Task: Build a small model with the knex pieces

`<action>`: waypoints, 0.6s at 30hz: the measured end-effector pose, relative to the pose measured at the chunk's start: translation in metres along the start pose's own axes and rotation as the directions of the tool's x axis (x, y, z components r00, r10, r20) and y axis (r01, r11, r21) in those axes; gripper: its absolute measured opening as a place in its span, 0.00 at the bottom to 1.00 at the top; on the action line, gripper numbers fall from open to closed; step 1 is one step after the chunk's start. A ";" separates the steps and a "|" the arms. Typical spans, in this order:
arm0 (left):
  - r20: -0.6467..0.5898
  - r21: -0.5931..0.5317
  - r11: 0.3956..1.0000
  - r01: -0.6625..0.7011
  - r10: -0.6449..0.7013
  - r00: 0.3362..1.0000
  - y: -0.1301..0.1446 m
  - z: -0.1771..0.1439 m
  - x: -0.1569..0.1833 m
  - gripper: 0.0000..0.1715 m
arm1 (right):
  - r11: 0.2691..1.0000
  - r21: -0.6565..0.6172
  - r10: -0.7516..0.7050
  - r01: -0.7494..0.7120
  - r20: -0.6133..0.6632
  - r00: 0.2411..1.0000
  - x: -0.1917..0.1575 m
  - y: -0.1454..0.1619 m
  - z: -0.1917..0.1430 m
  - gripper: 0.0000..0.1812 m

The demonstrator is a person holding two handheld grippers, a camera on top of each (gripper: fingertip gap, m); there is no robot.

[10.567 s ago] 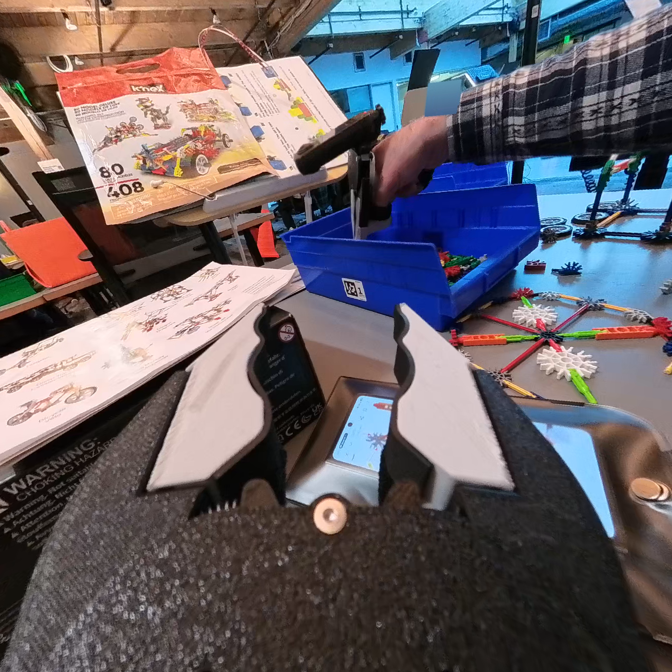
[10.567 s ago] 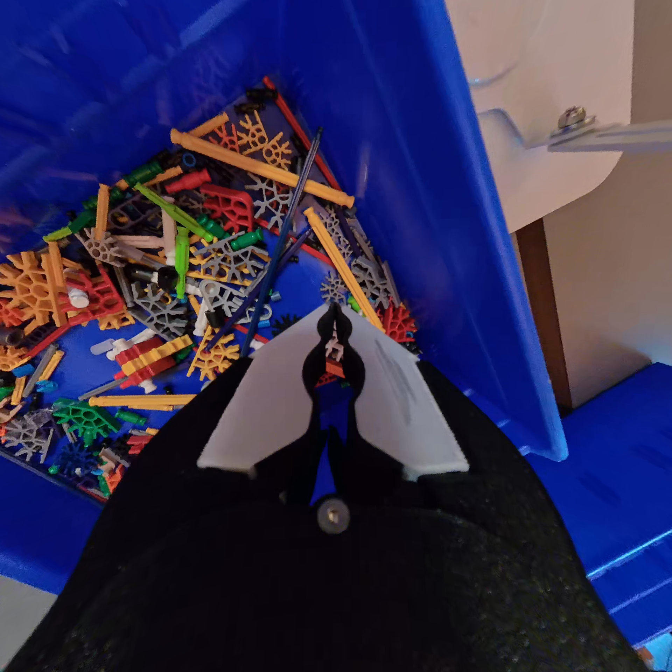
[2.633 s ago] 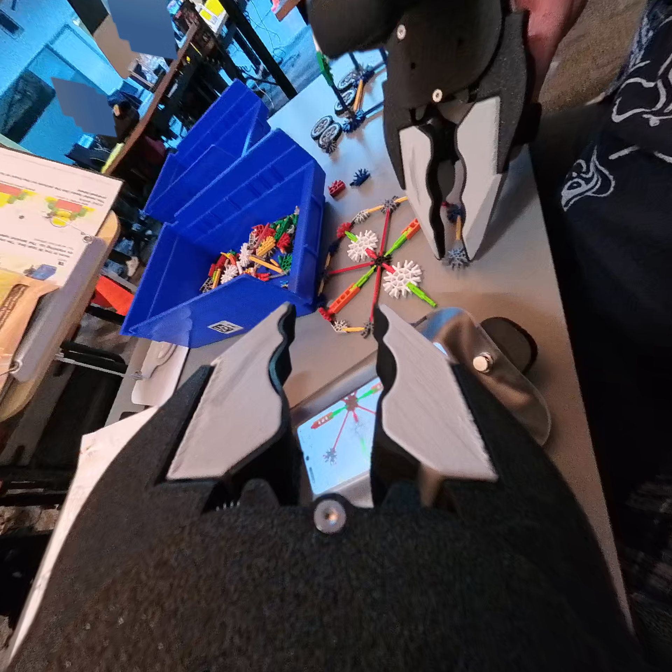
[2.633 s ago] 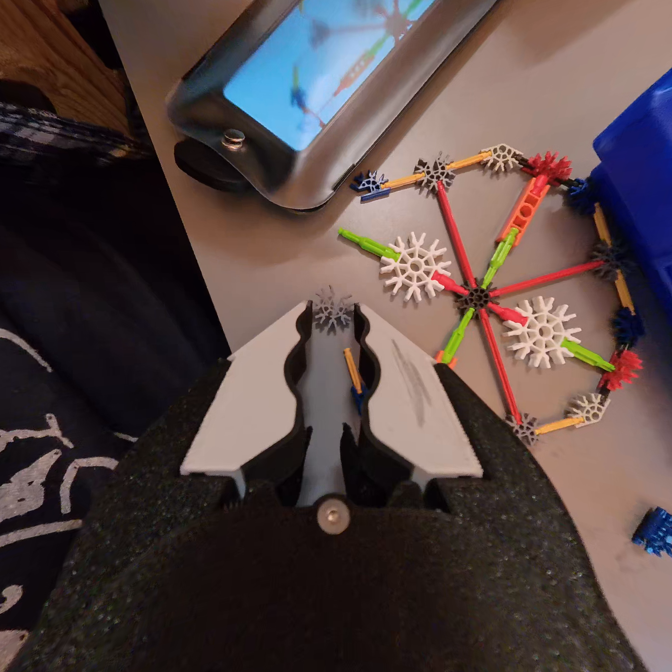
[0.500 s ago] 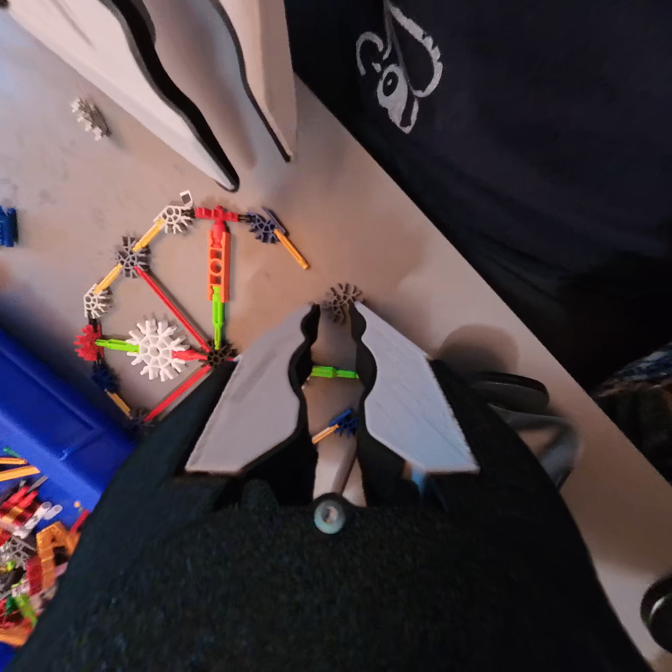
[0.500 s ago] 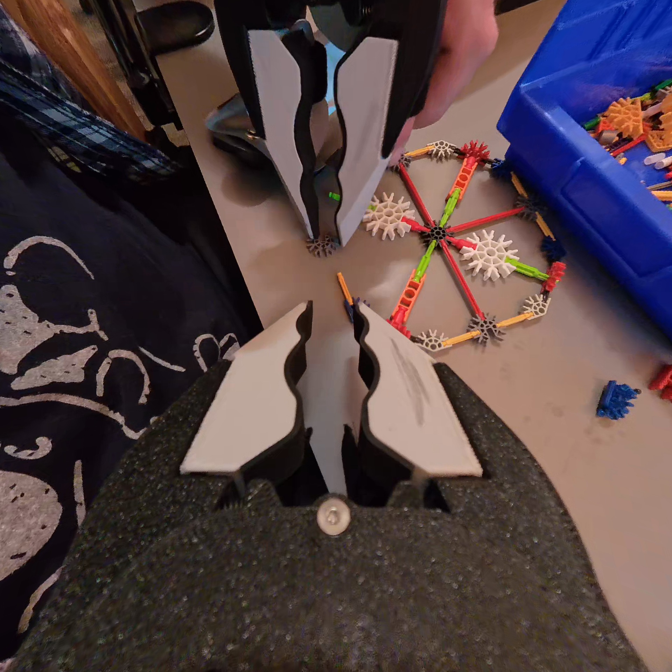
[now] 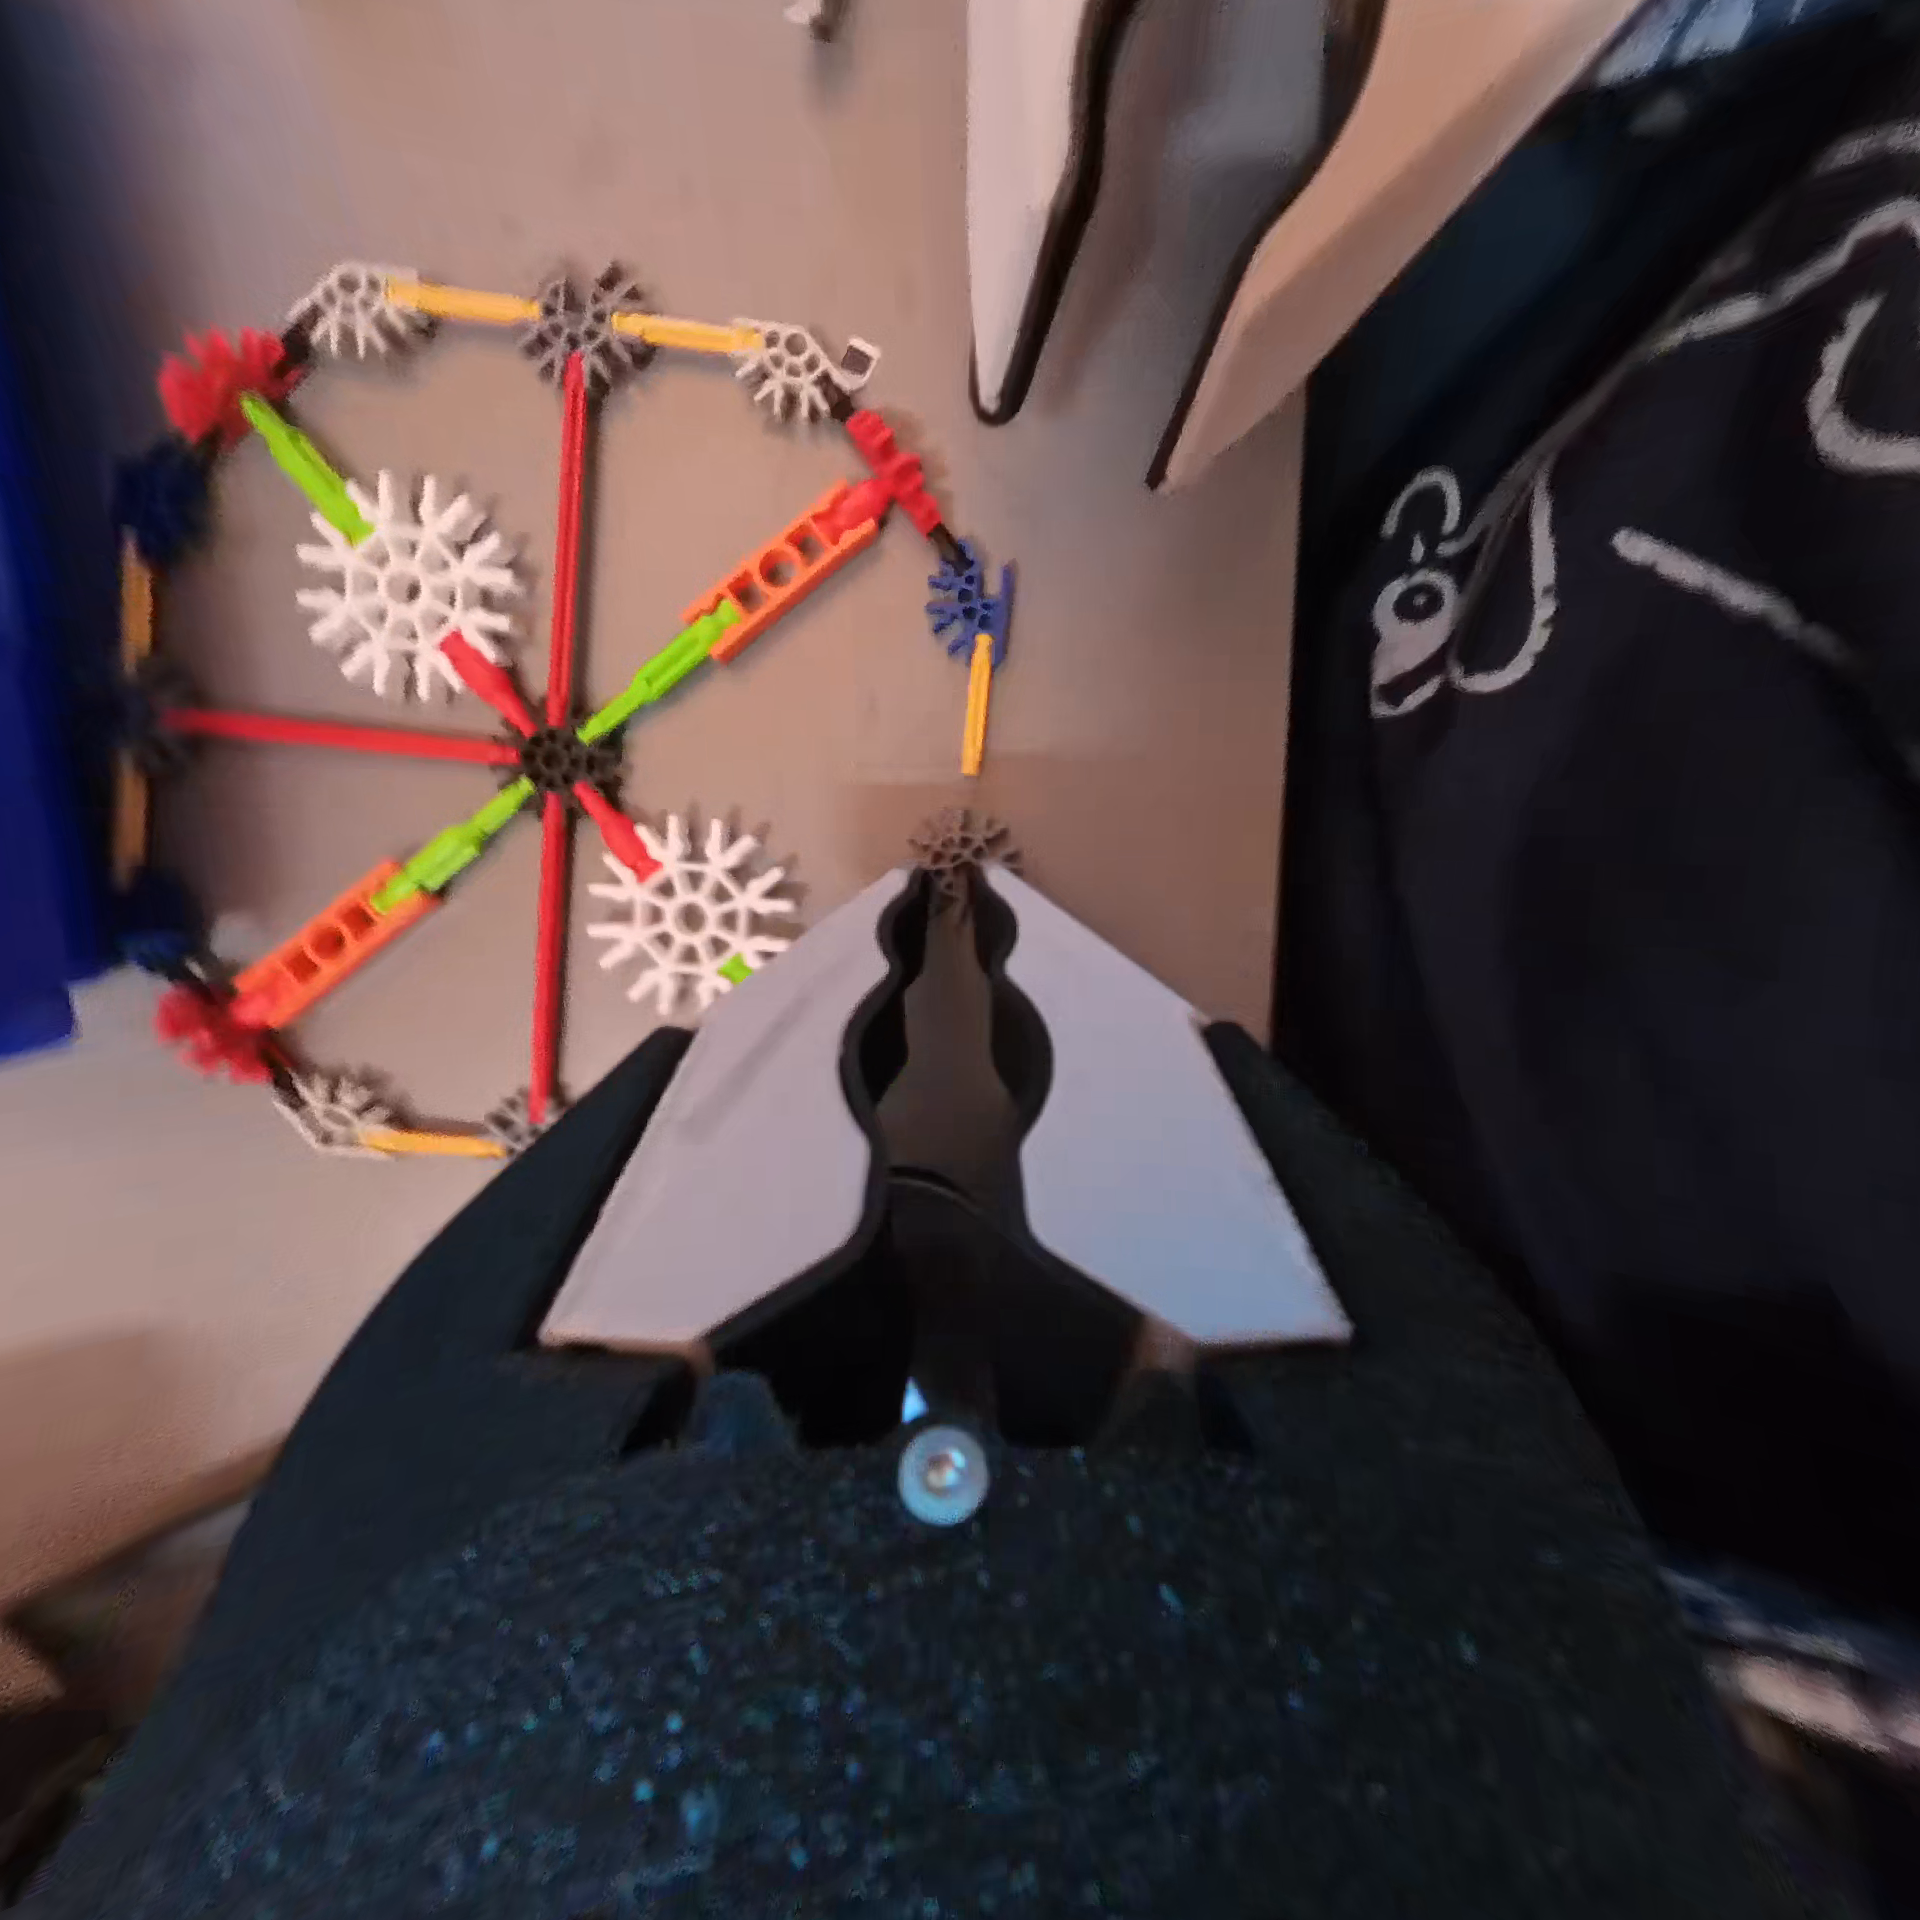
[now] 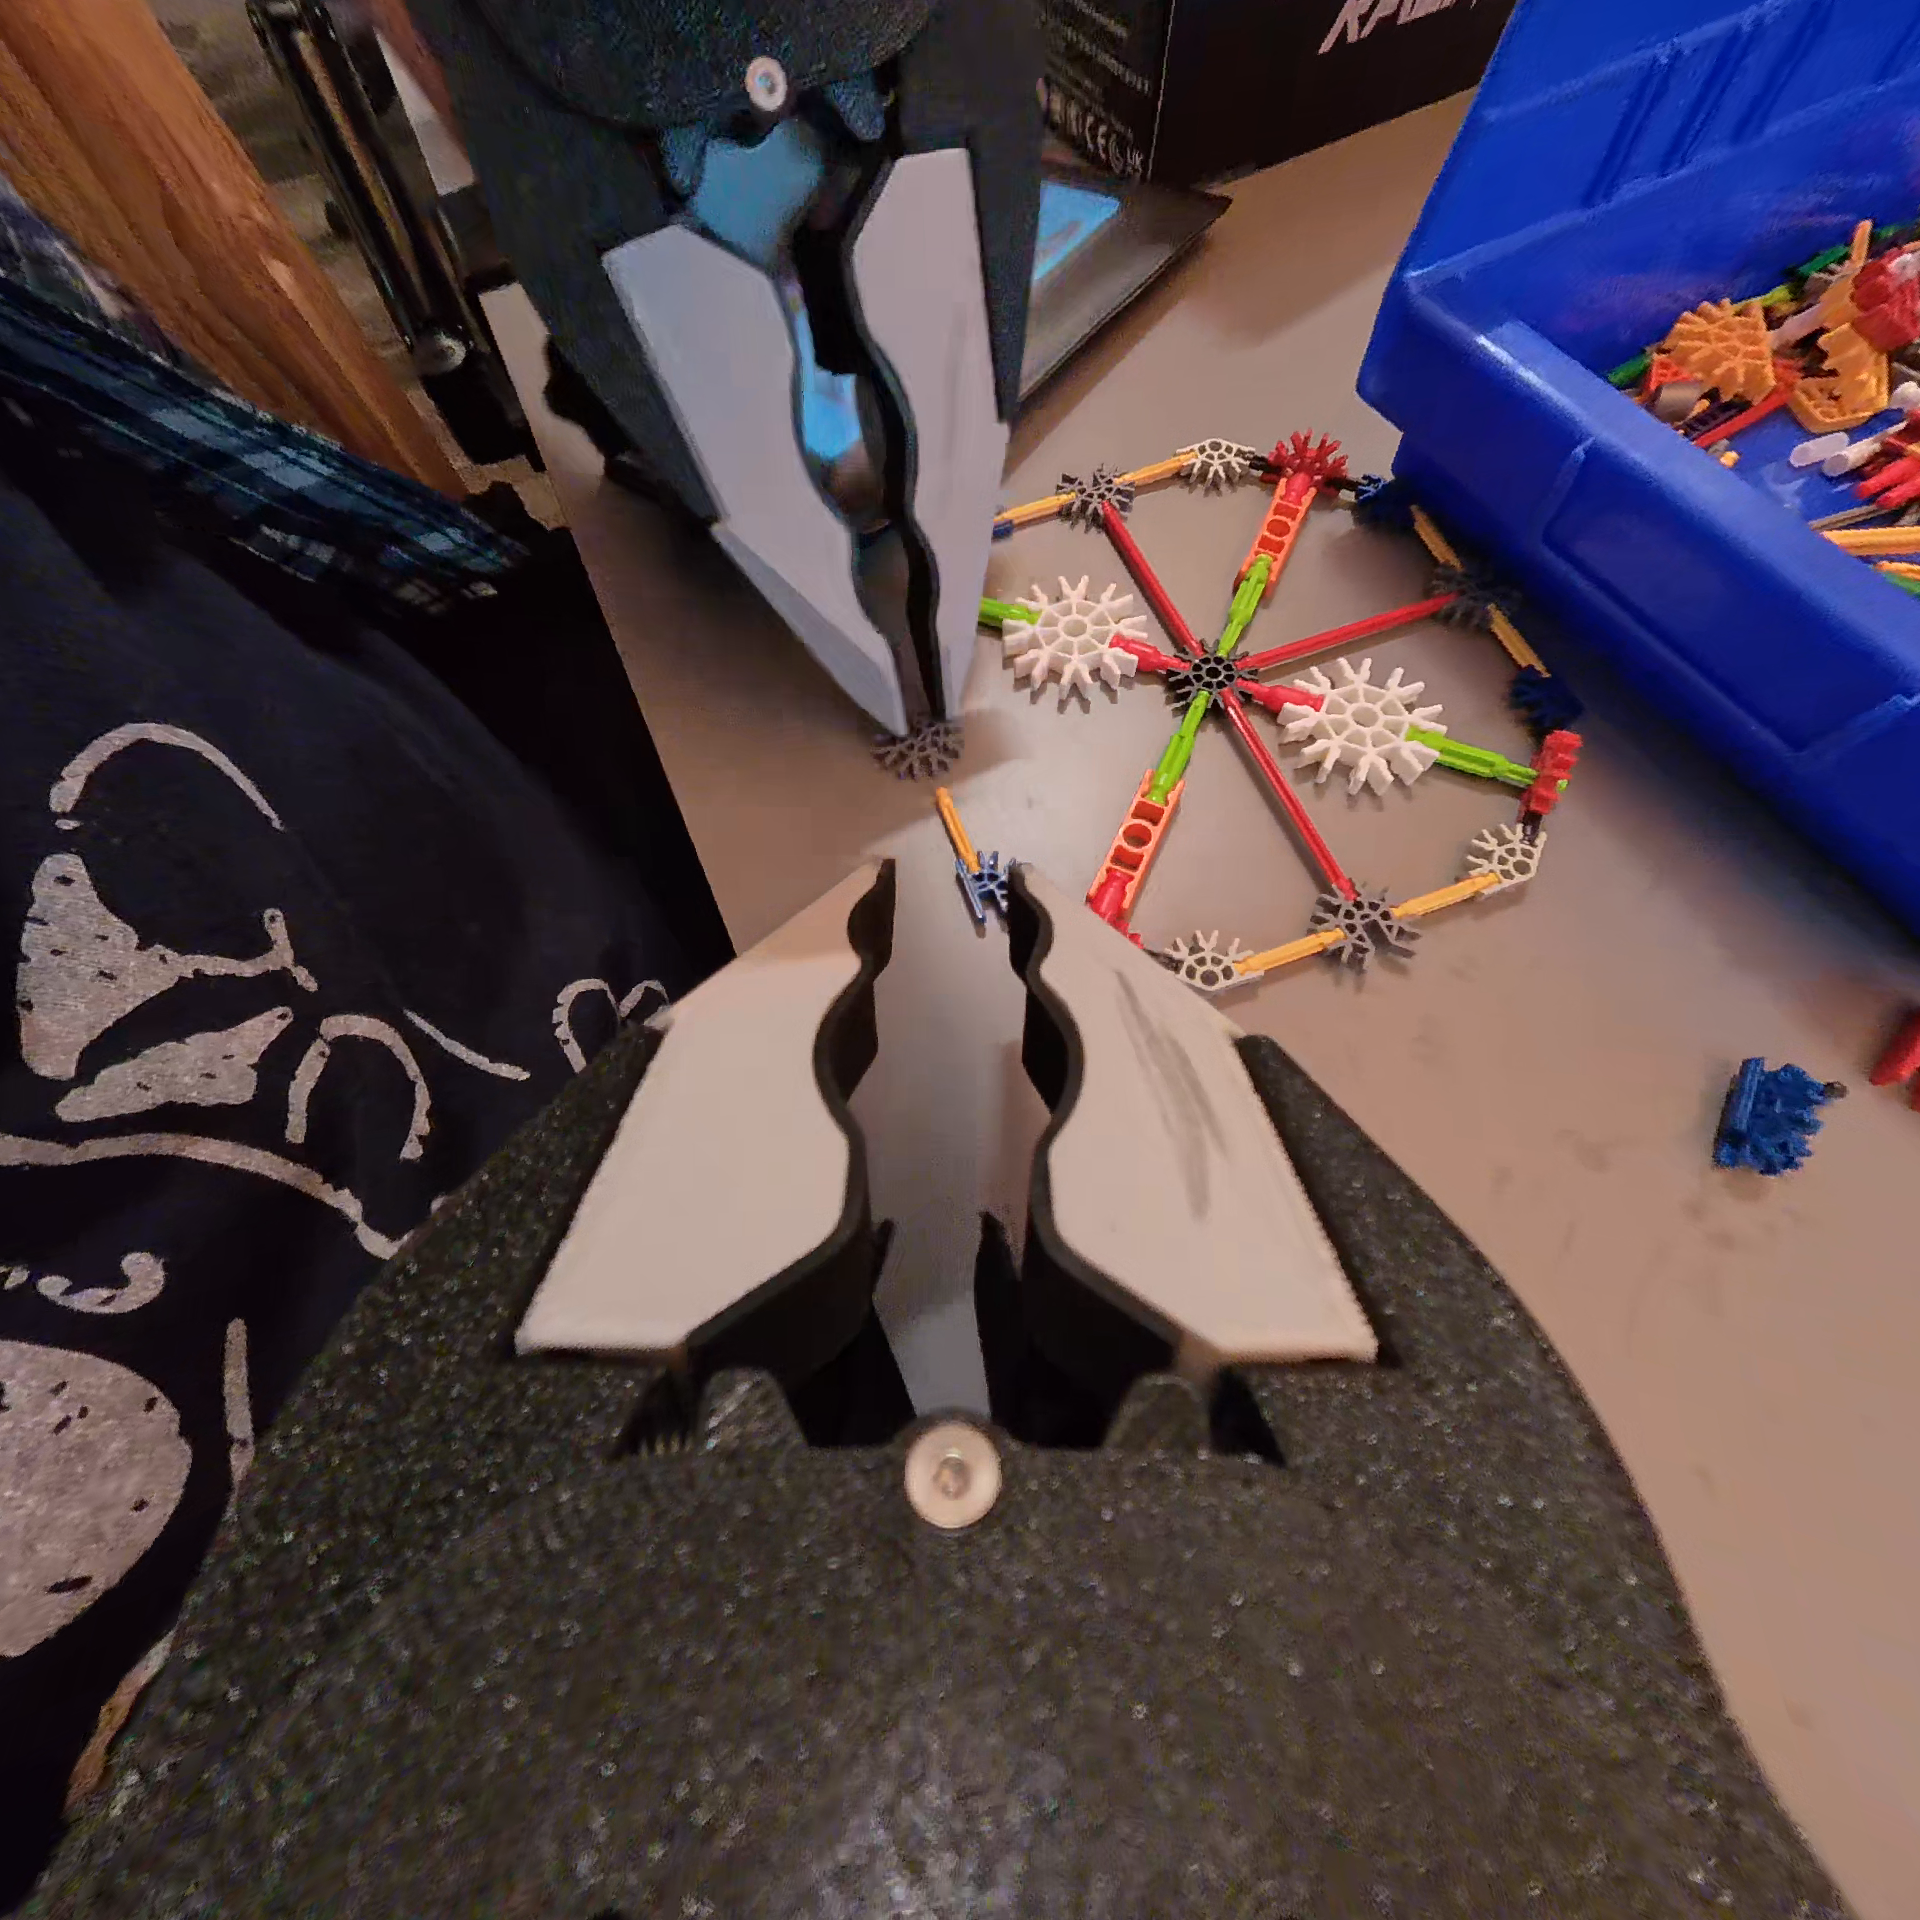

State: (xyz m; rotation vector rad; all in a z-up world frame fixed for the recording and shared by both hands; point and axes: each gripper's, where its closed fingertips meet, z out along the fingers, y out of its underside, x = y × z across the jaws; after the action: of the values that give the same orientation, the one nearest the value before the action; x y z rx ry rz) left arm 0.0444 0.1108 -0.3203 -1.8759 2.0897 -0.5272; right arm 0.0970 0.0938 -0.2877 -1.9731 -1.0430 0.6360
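Two grippers over grey table: left gripper pinched shut on grey snowflake connector near table edge; right gripper parted, empty, beside blue connector with yellow rod.

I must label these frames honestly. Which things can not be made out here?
- Left wrist view: motion blur smears the wheel; whether the jaws truly pinch the gray connector is uncertain.
- Right wrist view: the bin is cut by the edge, its parts too small.
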 end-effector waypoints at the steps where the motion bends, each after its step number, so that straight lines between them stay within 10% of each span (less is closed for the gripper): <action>1: 0.000 0.006 0.999 0.034 -0.034 0.999 0.000 -0.001 0.004 0.07 | 1.000 0.008 0.003 -0.003 0.006 1.000 0.000 -0.001 0.000 0.11; 12: 0.035 -0.080 0.934 -0.349 0.352 0.935 0.001 0.001 -0.006 0.17 | 0.999 0.035 -0.003 0.003 0.021 1.000 0.002 -0.002 -0.003 0.11; 18: -0.017 -0.028 0.942 -0.335 0.335 0.942 -0.002 0.006 -0.001 0.09 | 0.999 0.034 0.016 -0.016 0.014 1.000 0.005 0.006 -0.005 0.11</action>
State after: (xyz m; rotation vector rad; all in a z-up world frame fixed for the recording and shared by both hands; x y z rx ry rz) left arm 0.0494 0.1115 -0.3248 -1.4841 2.3693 -0.4260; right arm 0.1061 0.0939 -0.2896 -1.9522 -1.0193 0.6727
